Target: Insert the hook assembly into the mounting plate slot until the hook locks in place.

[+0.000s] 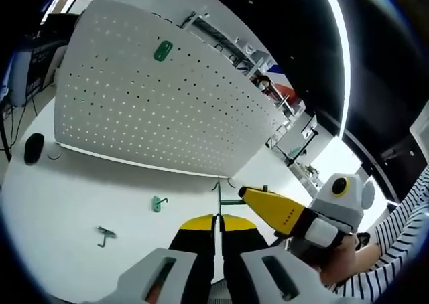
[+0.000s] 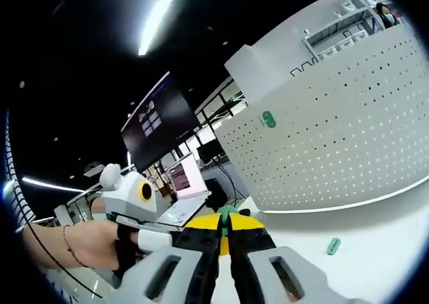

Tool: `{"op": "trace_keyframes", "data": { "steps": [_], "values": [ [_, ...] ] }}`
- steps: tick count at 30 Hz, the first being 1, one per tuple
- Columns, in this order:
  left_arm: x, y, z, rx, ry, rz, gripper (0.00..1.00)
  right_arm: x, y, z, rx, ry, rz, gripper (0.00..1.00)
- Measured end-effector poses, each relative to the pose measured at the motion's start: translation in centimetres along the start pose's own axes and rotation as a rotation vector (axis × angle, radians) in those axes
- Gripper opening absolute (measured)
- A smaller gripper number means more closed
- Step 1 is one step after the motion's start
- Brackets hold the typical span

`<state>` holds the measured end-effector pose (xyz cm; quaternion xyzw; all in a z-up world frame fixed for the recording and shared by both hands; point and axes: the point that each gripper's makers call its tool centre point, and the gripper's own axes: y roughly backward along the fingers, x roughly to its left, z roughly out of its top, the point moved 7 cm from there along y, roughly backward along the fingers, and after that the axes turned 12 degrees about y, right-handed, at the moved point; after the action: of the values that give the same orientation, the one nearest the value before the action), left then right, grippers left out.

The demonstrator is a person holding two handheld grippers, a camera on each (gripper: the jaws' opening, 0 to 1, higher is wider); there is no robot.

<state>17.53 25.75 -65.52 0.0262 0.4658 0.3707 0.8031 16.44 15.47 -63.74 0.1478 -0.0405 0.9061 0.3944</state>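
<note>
A big white board full of small holes (image 1: 154,110) stands up on the white desk (image 1: 74,203), and its bottom edge runs in a long line across the desk. A small green oval plate (image 1: 163,51) is stuck high up on the board, well away from every edge of it; in the right gripper view the same green plate (image 2: 269,119) sits near the board's left edge. In the left gripper view, the left gripper (image 1: 218,234) has its yellow-tipped black fingers (image 1: 198,234) pressed close together on a thin green metal hook (image 1: 217,197) that pokes up between them. The right gripper (image 1: 265,200) comes in from the right, and its yellow tip reaches toward the same hook, but I cannot tell if it touches. In the right gripper view, the right gripper (image 2: 224,240) has its fingers (image 2: 204,240) almost closed, with a bit of green (image 2: 226,213) at their tips; I cannot tell if they grip it. A hand (image 2: 87,244) holds the left gripper there. Loose on the desk lie a small green hook piece (image 1: 158,203), and a little metal hook (image 1: 105,235) near the front edge, with lots of bare desk around them. A black round thing (image 1: 33,148) sits near the far left edge.
</note>
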Motion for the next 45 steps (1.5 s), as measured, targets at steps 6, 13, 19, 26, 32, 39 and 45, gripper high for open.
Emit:
{"op": "trace_keyframes", "data": {
  "steps": [6, 13, 19, 26, 32, 39, 45],
  "values": [
    [0.3, 0.5, -0.8, 0.007, 0.009, 0.010, 0.01, 0.2, -0.1, -0.5, 0.036, -0.004, 0.037, 0.01],
    [0.3, 0.2, -1.2, 0.018, -0.035, 0.027, 0.01, 0.2, 0.0, -0.4, 0.046, -0.032, 0.042, 0.12],
    [0.1, 0.4, -0.1, -0.028, -0.148, 0.063, 0.01, 0.0, 0.8, 0.4, 0.046, -0.067, 0.040, 0.17],
    [-1.1, 0.0, 0.6, -0.059, -0.260, 0.064, 0.01, -0.5, 1.3, 0.8, 0.032, -0.136, 0.026, 0.17],
    [-1.9, -0.5, 0.5, -0.058, -0.343, 0.051, 0.01, -0.7, 1.4, 0.9, 0.030, -0.152, 0.012, 0.11],
    [-2.1, -1.0, 0.4, -0.062, -0.386, 0.033, 0.01, -1.0, 1.4, 1.3, 0.033, -0.163, 0.007, 0.08],
    [-2.4, -1.3, 0.3, -0.058, -0.392, 0.025, 0.01, -1.3, 1.6, 1.6, 0.017, -0.178, -0.011, 0.08]
  ]
}}
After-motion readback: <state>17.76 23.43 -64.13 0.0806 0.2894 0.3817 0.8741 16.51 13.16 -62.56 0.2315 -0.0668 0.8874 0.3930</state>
